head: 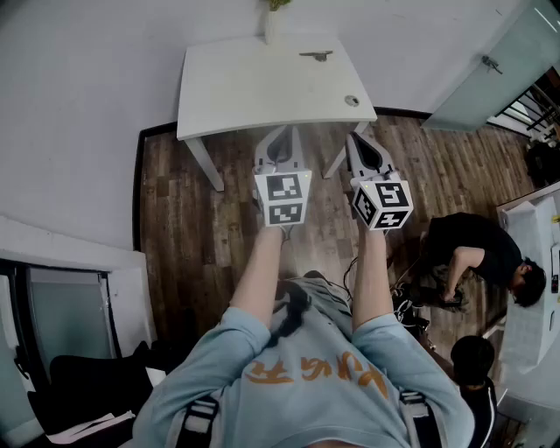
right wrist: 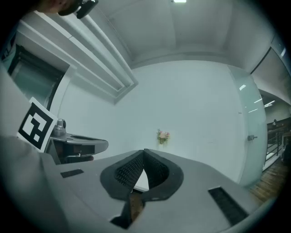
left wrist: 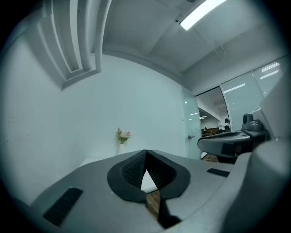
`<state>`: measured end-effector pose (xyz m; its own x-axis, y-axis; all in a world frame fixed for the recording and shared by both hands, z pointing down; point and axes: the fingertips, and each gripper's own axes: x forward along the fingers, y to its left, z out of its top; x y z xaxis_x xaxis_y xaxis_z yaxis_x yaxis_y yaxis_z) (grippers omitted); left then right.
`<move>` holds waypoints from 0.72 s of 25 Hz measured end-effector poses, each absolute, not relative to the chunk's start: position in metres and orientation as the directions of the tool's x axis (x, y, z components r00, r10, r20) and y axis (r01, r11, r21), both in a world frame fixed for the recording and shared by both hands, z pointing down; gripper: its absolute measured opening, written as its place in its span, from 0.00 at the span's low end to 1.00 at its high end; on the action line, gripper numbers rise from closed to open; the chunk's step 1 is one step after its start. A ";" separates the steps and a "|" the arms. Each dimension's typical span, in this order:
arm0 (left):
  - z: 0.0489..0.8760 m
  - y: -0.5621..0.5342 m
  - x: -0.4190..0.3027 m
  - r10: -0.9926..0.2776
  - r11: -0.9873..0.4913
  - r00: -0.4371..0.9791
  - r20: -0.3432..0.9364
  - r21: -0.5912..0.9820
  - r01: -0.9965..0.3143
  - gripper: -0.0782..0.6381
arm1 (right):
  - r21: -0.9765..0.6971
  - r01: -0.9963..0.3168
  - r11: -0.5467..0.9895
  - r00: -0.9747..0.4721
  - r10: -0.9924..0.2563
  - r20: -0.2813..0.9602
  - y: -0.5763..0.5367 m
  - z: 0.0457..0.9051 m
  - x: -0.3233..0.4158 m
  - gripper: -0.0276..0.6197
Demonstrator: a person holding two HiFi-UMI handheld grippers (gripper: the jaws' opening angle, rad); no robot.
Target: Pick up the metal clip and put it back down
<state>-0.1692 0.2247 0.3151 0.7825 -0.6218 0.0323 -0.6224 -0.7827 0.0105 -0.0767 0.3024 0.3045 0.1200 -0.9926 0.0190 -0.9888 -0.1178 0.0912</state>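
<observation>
The metal clip (head: 317, 55) lies on the far side of the white table (head: 236, 87), near its back edge. Both grippers hang in the air in front of the table, short of its near edge and well away from the clip. My left gripper (head: 283, 133) is shut, its pads meeting at the tip with nothing between them (left wrist: 146, 151). Beside it, my right gripper (head: 357, 137) is shut and empty too (right wrist: 144, 151). Both gripper views look level over the tabletop at the white wall, and the clip does not show in them.
A vase of flowers (head: 273, 19) stands at the table's back edge, and a small round object (head: 352, 101) lies near its front right corner. Two people (head: 479, 254) are on the wooden floor at the right. A glass door (head: 490, 66) is at the far right.
</observation>
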 end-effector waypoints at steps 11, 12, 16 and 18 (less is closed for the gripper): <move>0.325 0.215 -0.173 -0.613 -0.787 0.788 0.059 0.044 -0.616 0.13 | 0.041 -0.988 -0.149 0.150 -0.989 0.020 0.299 0.309 -0.071 0.06; 0.326 0.214 -0.175 -0.614 -0.786 0.787 0.059 0.049 -0.617 0.13 | 0.037 -0.988 -0.150 0.151 -0.988 0.023 0.298 0.310 -0.071 0.06; 0.329 0.208 -0.181 -0.620 -0.779 0.782 0.061 0.072 -0.623 0.13 | 0.035 -0.988 -0.151 0.152 -0.988 0.040 0.296 0.314 -0.074 0.06; 0.330 0.206 -0.183 -0.621 -0.778 0.781 0.062 0.076 -0.624 0.13 | 0.041 -0.987 -0.153 0.155 -0.987 0.040 0.294 0.312 -0.074 0.06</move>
<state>-0.1828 0.2059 0.3301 0.7814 -0.6210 0.0620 -0.6241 -0.7776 0.0762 -0.0737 0.2940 0.3125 0.1549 -0.9871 0.0400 -0.9873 -0.1533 0.0412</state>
